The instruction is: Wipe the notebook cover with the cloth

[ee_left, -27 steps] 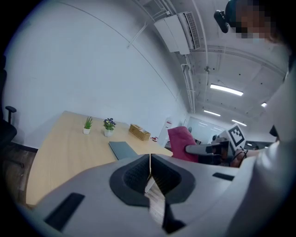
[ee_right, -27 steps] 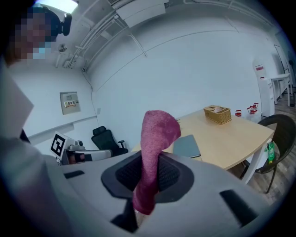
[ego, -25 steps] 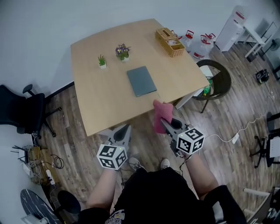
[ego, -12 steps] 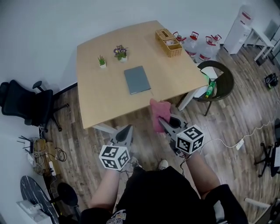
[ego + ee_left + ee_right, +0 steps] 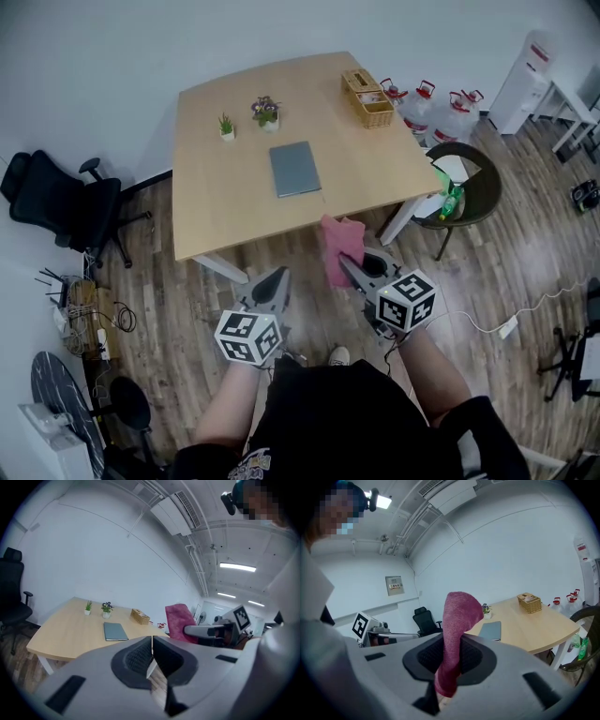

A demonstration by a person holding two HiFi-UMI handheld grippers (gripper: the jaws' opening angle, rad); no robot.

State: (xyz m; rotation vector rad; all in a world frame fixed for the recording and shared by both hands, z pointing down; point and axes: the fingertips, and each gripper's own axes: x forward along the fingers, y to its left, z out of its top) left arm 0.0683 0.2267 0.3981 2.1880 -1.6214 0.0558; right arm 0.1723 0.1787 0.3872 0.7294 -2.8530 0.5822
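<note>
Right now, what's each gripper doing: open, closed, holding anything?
Left gripper: closed, empty.
Right gripper: closed on the cloth.

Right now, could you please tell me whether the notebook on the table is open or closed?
Closed: the notebook lies flat on the table, showing only its grey cover, no pages visible.

A: What stands around the wooden table [image 5: 225, 206]?
B: Wood-plank floor [image 5: 506, 272] under it, a white wall [image 5: 112, 56] behind it. A black office chair [image 5: 56, 202] to its left, a dark round chair [image 5: 478, 187] at its right corner.
A: And beyond that?
B: Water jugs [image 5: 417, 101] and a white dispenser [image 5: 525, 70] further right of the table; strip lights [image 5: 238, 566] glow on the ceiling
</note>
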